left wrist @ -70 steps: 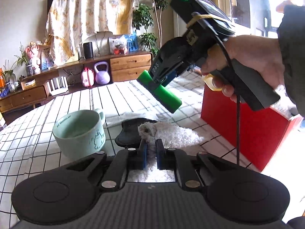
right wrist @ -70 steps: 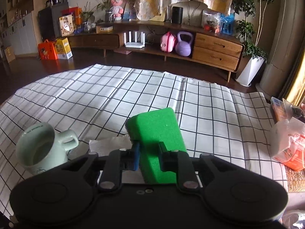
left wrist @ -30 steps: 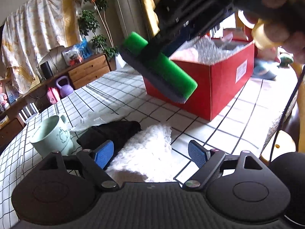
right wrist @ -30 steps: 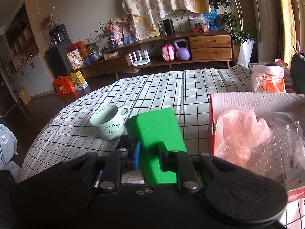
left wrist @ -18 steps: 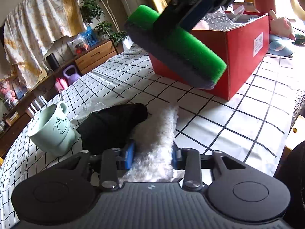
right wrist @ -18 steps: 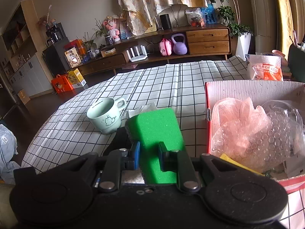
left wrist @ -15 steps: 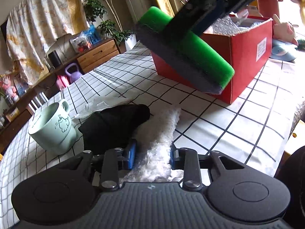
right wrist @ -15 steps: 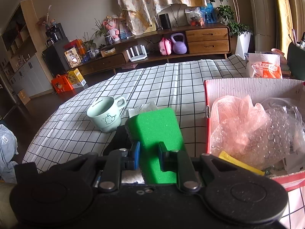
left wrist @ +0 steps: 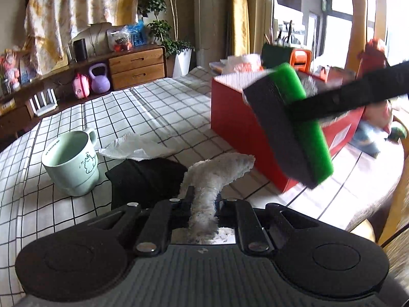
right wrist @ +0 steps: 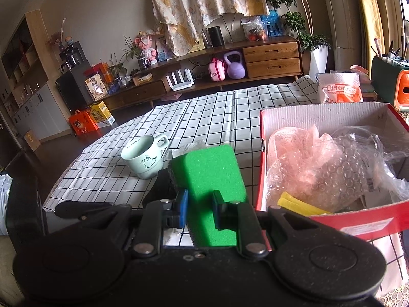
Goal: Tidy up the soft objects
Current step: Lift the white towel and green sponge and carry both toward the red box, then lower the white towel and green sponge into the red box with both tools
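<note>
Left to right, from my remote station. Mint mug (left wrist: 70, 162) stands on the counter (left wrist: 158, 112), faint curved lettering on its wall, reads roughly "wonderful day"; a small cartoon animal printed below. Beside it a crumpled clear wrapper (left wrist: 133, 148) and a black cloth (left wrist: 143, 179).

Change noted: a second ago my left hand-held gripper (left wrist: 203, 199) stood wide over the white fluffy cloth (left wrist: 212, 176); now it is pinched tight on that cloth, and the cloth's free end arches up off the counter. I judge the pick made, so the cloth is ready to go to the red box (left wrist: 237, 117).

My right hand-held gripper (right wrist: 200, 208) is clamped on the green sponge (right wrist: 209, 179), as it was a second ago; in that time the sponge has travelled toward the box and hangs at its near left edge. Inside the box: pink mesh puff (right wrist: 294, 151), bubble wrap (right wrist: 340, 168), something yellow (right wrist: 299, 203).

Box label: too small to read. Orange-and-white bag (right wrist: 340, 89) beyond carries Chinese print I cannot make out reliably.
</note>
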Motion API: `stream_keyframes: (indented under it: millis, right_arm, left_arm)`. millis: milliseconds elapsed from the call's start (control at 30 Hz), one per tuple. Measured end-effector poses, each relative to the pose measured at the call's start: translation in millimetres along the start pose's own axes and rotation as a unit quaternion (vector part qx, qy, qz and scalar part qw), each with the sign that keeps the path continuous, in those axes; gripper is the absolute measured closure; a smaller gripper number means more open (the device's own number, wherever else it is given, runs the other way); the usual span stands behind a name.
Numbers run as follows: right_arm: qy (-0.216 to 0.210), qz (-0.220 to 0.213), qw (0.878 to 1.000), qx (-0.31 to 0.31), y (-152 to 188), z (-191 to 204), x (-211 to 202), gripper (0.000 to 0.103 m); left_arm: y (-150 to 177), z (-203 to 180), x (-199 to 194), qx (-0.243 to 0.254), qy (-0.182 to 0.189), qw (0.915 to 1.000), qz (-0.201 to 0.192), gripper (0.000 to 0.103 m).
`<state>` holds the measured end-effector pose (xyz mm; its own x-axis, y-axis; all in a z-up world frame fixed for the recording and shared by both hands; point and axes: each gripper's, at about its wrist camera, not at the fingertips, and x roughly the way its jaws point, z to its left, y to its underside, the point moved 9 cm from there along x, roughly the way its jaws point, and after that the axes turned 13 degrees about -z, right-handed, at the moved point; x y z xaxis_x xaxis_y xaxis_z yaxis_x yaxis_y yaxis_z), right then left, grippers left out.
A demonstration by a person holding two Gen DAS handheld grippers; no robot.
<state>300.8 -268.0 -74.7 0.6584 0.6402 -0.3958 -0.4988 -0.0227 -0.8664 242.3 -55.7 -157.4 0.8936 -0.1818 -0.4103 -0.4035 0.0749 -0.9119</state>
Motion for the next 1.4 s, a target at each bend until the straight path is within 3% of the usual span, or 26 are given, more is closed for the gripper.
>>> stream_keyframes:
  millis: [500,1000,1200,1400]
  right_arm:
    - [-0.002,-0.061,0.998,0.004,-37.9,-12.7,-48.3,0.087]
    - [0.09,-0.104,0.99,-0.008,-85.2,-95.8,-70.6,0.087]
    - [0.125,-0.103,0.987,0.0,-82.8,-135.4,-70.9,0.087]
    - [0.156,-0.092,0.983,0.002,-76.5,-168.8,-66.5,0.087]
  left_arm:
    - [-89.4,-30.8,-25.8,-0.064,0.043,0.9955,-0.055,0.091]
    - [-187.2,-93.0,11.8,-0.074,0.116,0.9853,-0.101,0.091]
    - [-199.3,-123.9,36.7,-0.095,0.157,0.9781,-0.098,0.091]
    - [-194.6,-136.5,70.9,-0.151,0.18,0.9691,-0.076,0.091]
